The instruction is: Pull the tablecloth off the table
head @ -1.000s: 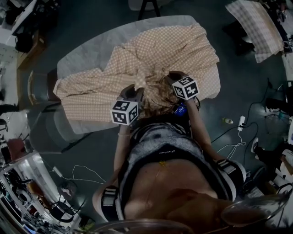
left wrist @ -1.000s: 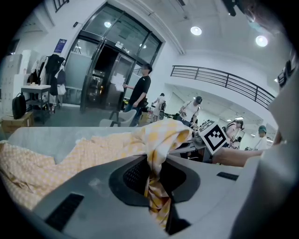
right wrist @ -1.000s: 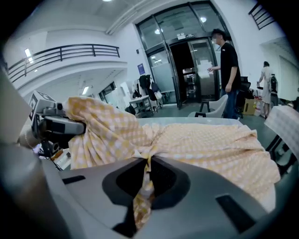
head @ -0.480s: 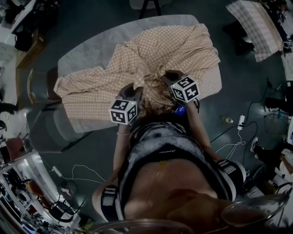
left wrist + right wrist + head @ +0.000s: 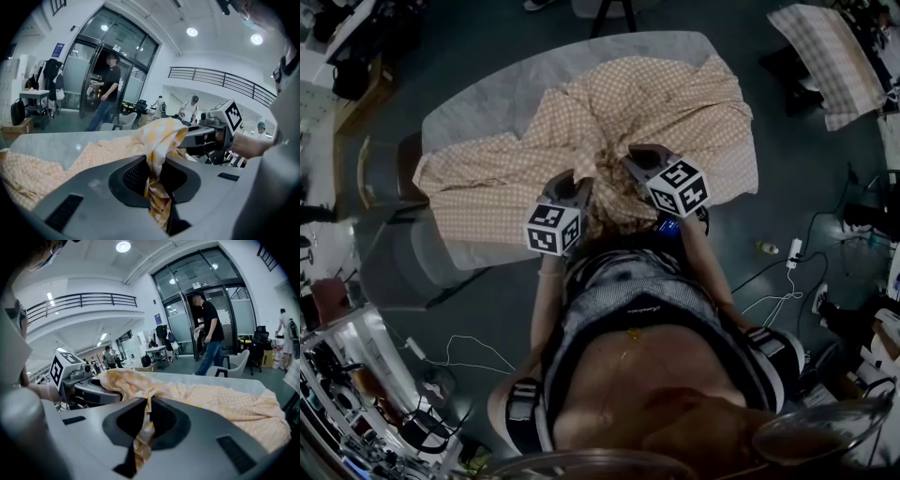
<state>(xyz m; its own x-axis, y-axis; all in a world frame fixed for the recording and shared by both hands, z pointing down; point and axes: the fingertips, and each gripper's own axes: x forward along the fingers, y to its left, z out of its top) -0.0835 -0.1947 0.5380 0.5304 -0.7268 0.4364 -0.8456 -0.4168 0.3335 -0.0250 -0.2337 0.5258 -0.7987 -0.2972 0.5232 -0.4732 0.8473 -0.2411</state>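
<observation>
The left hand-held gripper (image 5: 579,186) and the right hand-held gripper (image 5: 630,159) each pinched a bunched fold of the checked tablecloth (image 5: 637,98), which lay rumpled across the desk (image 5: 487,94) at its near edge.

An orange-and-white checked tablecloth (image 5: 609,122) lies crumpled in loose folds on a pale grey oval table (image 5: 487,89), reaching its left and right edges. The far-left edge and near-left corner of the tabletop are bare. At the near edge the cloth rises into 2 bunched peaks, 1 pinched in the left gripper (image 5: 157,180), 1 in the right gripper (image 5: 145,425).
</observation>
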